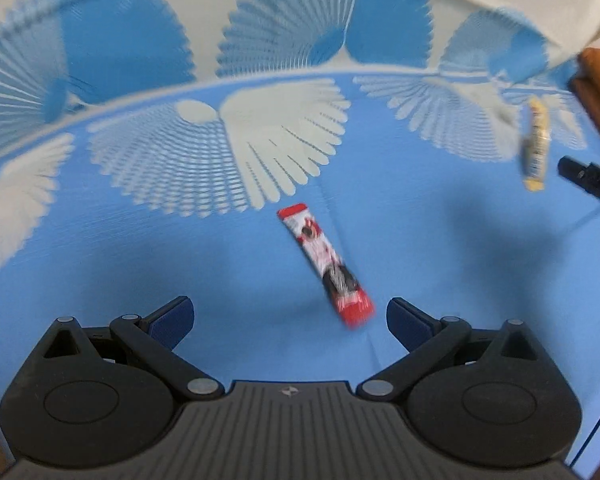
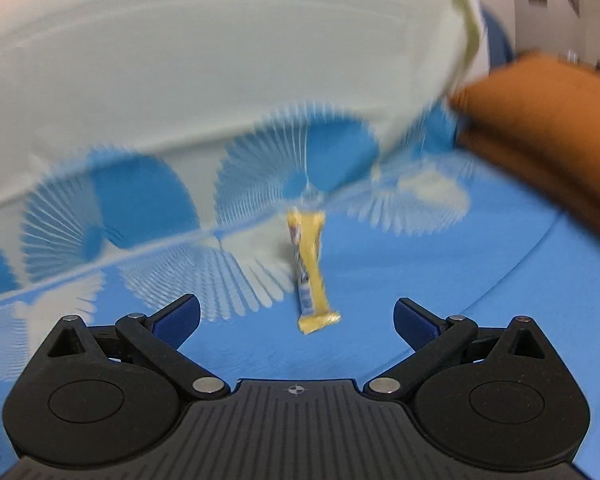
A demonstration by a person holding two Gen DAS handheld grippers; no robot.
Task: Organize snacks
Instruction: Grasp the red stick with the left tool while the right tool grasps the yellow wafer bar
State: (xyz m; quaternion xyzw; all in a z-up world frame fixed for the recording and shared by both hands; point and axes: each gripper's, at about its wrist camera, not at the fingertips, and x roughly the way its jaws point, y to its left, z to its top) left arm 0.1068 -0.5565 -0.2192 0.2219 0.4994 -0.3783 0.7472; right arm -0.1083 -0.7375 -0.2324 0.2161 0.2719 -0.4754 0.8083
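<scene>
Hovering with jaws spread wide and empty, the left gripper (image 1: pixel 289 322) is sitting just short of a red-and-white snack bar (image 1: pixel 325 265) lying diagonally on the blue patterned cloth (image 1: pixel 180 248). Right gripper (image 2: pixel 296 320) is likewise gaping, holding nothing, facing a yellow snack bar (image 2: pixel 311 270) on the cloth. An orange-brown object (image 2: pixel 540 132) is lying at the far right.

Your red-and-white snack stick (image 1: pixel 326 265) lies flat and slanted on the blue cloth; your yellow snack stick (image 2: pixel 311 272) lies well apart, nearer the patterned edge.
</scene>
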